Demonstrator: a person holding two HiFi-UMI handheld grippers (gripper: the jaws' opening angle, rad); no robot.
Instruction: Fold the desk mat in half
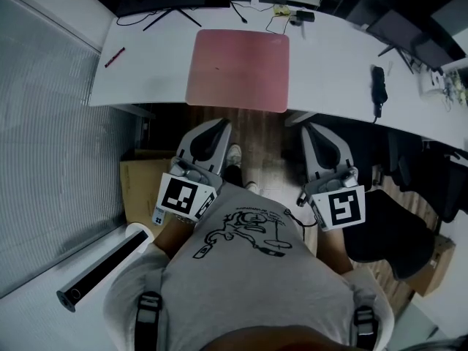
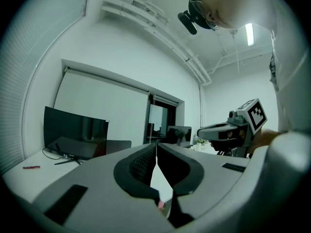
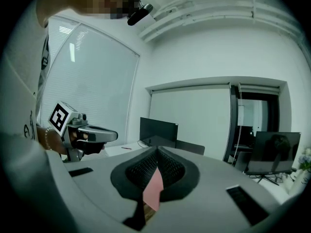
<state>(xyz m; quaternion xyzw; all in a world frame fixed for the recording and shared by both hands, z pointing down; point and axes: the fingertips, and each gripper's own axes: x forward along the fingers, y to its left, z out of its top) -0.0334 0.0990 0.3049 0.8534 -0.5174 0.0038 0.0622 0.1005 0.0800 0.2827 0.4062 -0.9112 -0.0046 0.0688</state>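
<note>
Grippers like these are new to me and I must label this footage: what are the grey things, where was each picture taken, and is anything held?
A person holds a two-jaw tool in each hand: the left gripper and the right gripper. The head view looks down from the person's head; the other two cameras ride on the grippers, looking along their jaws. On the white desk lie a pink desk mat, flat and unfolded, and a red pen. Both grippers are shut, holding nothing.

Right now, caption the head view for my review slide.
Pink desk mat lies flat, unfolded, on the white desk; left tongs and right tongs held short of it.
</note>
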